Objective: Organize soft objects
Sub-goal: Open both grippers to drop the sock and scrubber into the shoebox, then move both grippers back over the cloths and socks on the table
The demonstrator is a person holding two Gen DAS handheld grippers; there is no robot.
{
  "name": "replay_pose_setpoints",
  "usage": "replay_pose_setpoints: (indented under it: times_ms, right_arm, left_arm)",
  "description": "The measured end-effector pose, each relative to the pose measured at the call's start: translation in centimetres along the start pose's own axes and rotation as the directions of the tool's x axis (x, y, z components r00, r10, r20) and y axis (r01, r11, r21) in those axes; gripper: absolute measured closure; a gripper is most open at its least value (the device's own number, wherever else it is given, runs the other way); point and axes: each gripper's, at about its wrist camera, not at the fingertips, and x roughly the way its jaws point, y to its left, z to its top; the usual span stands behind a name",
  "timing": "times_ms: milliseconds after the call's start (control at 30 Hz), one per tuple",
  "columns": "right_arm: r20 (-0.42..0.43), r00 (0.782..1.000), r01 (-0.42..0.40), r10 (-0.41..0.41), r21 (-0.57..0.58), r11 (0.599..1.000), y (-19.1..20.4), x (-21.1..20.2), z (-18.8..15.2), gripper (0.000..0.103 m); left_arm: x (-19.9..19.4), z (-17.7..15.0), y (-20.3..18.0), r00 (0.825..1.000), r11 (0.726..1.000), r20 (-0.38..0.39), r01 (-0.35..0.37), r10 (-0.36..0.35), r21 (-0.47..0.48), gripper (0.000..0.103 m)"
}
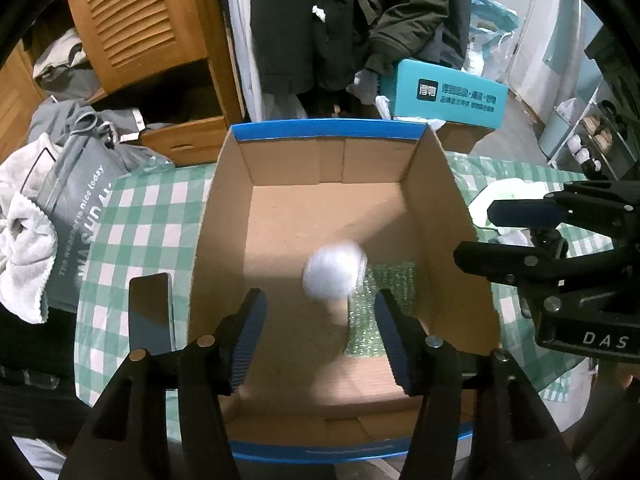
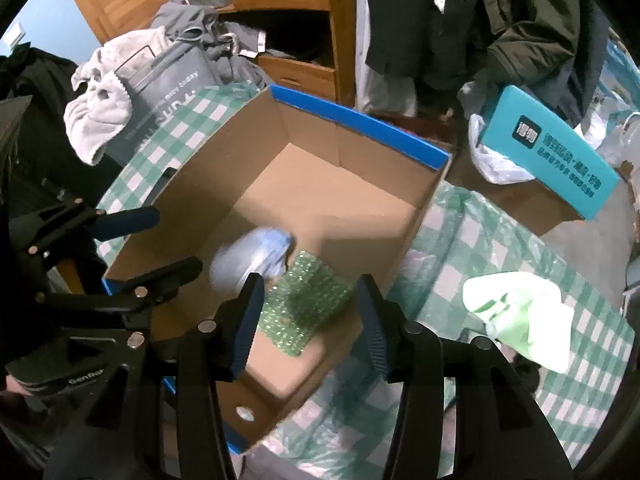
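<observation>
Currently, an open cardboard box (image 1: 434, 216) with blue-edged flaps is seen standing on a surface (image 1: 132, 216) covered by a green-and-white checked cloth. Both tools are held above the box's near end. The left tool (image 1: 320, 336) is spread, nothing being pinched between its blue pads; the right tool (image 2: 310, 324) is likewise spread and empty. A pale, blurred soft bundle (image 1: 334, 270) is seen inside the box, beyond the left tool's pads and clear of them, beside a green bubble-wrap sheet (image 2: 304, 304) that lies on the box floor toward its near right corner. A light green bag (image 2: 520, 316) is left on the cloth to the right of the box, apart from it. A dark phone (image 1: 151, 312) lies just left of the box. Grey clothes (image 1: 24, 240) are piled at the far left, and a teal carton (image 1: 444, 94) is seen beyond the box
</observation>
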Motion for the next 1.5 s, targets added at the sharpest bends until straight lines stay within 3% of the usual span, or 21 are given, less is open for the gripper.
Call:
replay_pose_setpoints:
  times_ms: [933, 1500]
  right_arm:
    - [0.045, 0.995, 0.081, -0.084, 0.066, 0.995, -5.4, -3.6, -4.1, 0.053]
    - [0.048, 0.992, 0.109, -0.117, 0.144, 0.983, -9.8, -5.1, -7.6, 0.052]
  left_arm:
    - [-0.2, 0.5, -6.1, 0.999, 0.993, -0.003, 0.044, -0.044, 0.11, 0.034]
    - [1.2, 0.7, -10.9, 0.995, 0.982, -0.062, 0.083, -0.073, 0.171, 0.034]
